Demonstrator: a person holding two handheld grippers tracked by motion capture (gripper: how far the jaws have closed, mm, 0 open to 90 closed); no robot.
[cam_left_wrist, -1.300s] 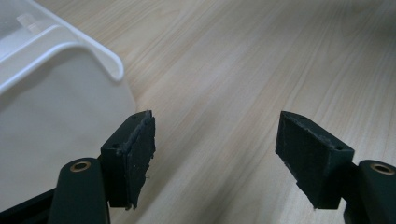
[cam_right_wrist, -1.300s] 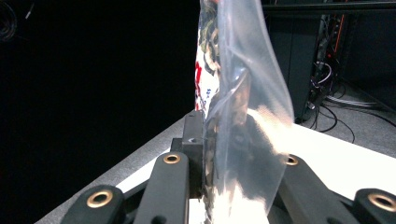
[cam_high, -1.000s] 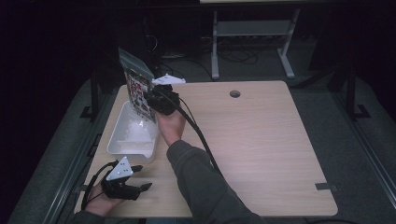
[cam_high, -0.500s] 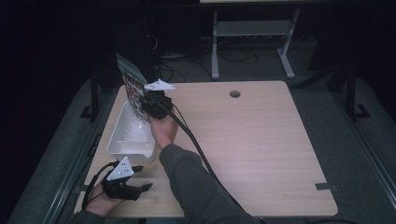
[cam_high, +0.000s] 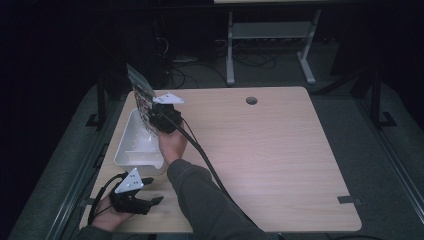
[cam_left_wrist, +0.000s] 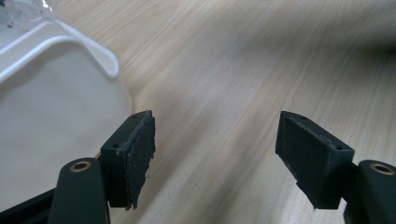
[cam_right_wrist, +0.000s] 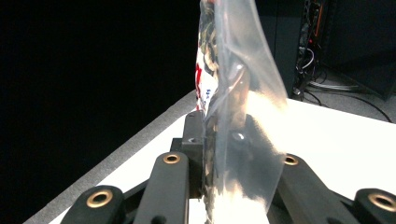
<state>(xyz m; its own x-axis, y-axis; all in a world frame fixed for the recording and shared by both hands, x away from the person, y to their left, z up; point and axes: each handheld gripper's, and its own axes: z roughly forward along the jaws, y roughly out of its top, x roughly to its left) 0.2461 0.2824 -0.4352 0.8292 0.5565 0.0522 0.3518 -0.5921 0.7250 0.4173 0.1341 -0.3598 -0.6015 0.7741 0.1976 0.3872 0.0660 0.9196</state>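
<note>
Wood table (cam_high: 280, 150) bare at right; right hand-held gripper (cam_high: 159, 118) clamps bag (cam_high: 142, 95) over tub (cam_high: 134, 142), left hand-held gripper (cam_high: 150, 192) agape.

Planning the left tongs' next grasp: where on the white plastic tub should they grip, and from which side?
Probably the white plastic tub's near rounded corner lip, approached from the person's side. The thin rim flares outward there, and the open left tongs already sit beside it.

The clear bag (cam_right_wrist: 233, 107) pinched between the right gripper's (cam_right_wrist: 219, 154) jaws runs off the top edge, its printing too blurred to read. Beside the left jaw, the white tub (cam_left_wrist: 51, 116) is cut off at the edge.
</note>
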